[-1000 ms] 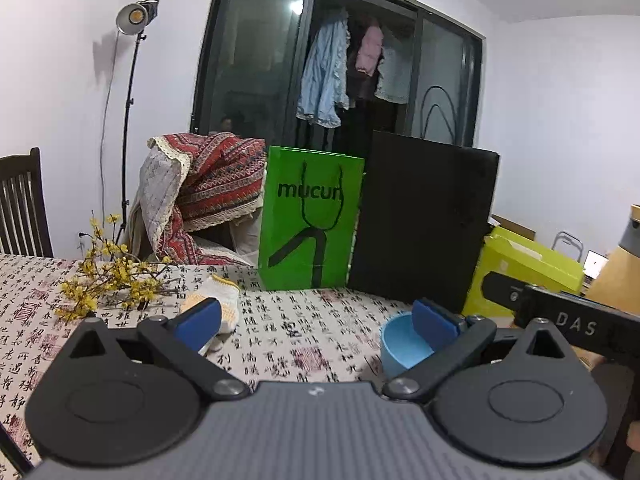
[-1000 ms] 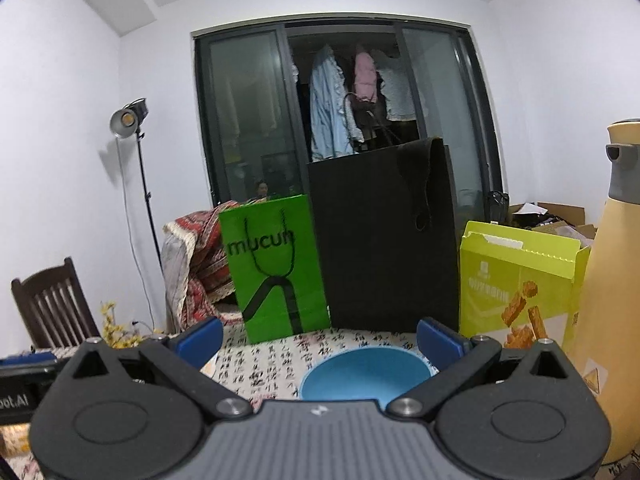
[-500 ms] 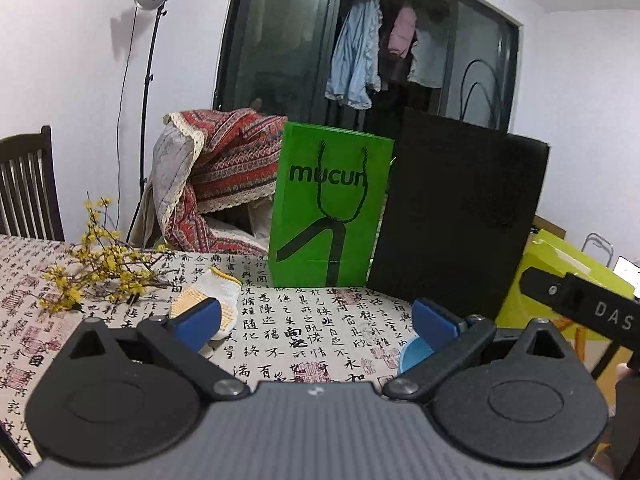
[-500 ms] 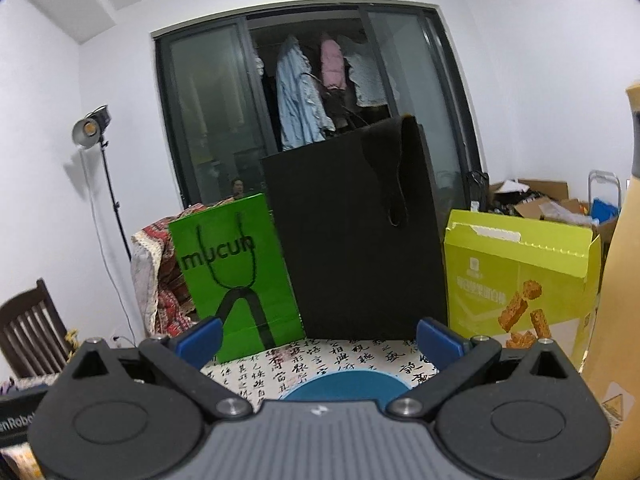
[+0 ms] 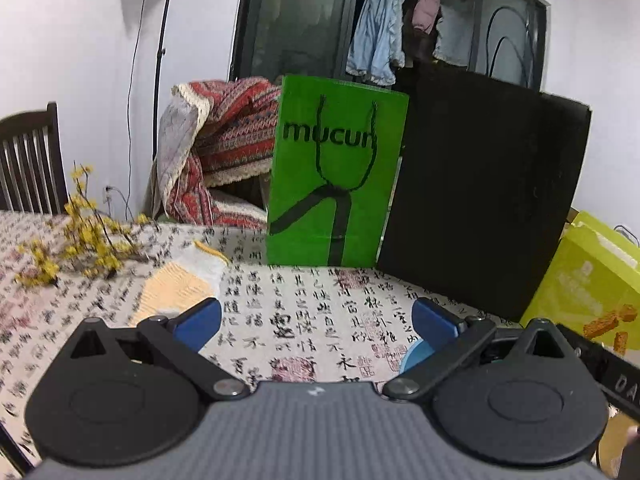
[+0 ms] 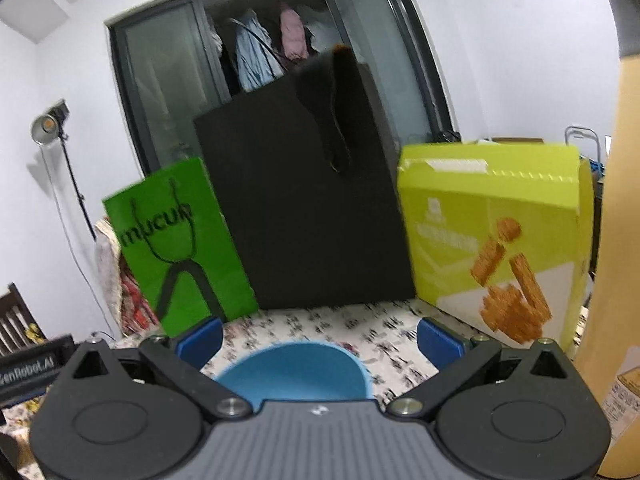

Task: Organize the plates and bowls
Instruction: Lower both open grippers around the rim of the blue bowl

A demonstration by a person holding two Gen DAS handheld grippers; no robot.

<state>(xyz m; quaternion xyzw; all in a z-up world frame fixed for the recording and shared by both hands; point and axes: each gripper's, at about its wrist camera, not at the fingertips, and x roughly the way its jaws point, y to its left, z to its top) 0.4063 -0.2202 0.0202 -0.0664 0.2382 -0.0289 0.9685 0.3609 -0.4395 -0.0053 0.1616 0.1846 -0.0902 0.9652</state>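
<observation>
Your right gripper point(image 6: 318, 338) stands wide apart and holds nothing, with the blue bowl point(image 6: 294, 366) low between its fingers, sitting on the tablecloth point(image 6: 320, 326) in front of the black bag point(image 6: 304, 208). Your left gripper point(image 5: 316, 320) is just as wide and empty over the cloth; only a sliver of the bowl point(image 5: 416, 354) shows behind its right finger. The bowl looks like smooth, stiff, light plastic, though glazed ceramic can't be ruled out, so treat it as slippery and breakable. Pinch it across the rim, one finger inside and one outside the wall, and lift level. It is round, plain, sky blue with a paler rim, and appears empty.
</observation>
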